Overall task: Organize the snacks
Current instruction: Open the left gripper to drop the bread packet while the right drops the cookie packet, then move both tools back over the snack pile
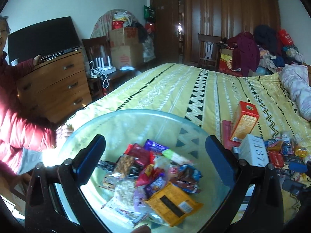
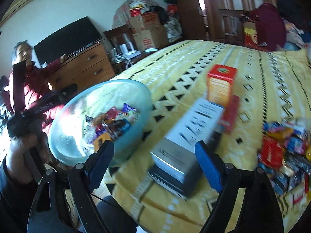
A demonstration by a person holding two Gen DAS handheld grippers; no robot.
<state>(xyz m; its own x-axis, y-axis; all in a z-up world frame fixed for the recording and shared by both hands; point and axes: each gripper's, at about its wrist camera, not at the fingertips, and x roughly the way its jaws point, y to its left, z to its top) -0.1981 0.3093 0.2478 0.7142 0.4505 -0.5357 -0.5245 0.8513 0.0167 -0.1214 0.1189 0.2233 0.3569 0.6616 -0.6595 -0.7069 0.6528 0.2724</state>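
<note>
A clear glass bowl (image 1: 136, 114) with several wrapped snacks (image 1: 155, 174) in it stands on the yellow patterned bed cover. My left gripper (image 1: 155, 159) hangs over the bowl, open, with nothing between its blue pads. To the right lie a white box (image 1: 254, 151), an upright orange box (image 1: 245, 124) and a heap of loose snacks (image 1: 285, 155). In the right wrist view my right gripper (image 2: 155, 165) is open above the bed's near edge. The white box (image 2: 190, 134) lies just ahead of it, the bowl (image 2: 124, 81) to the left, and the snack heap (image 2: 281, 147) to the right.
A person in a red jacket (image 1: 19, 120) stands at the bed's left side by a wooden dresser (image 1: 56, 81). A flat red packet (image 2: 231, 116) lies beside the orange box (image 2: 221, 85). A folded quilt (image 1: 295, 89) and piled clothes sit at the far right.
</note>
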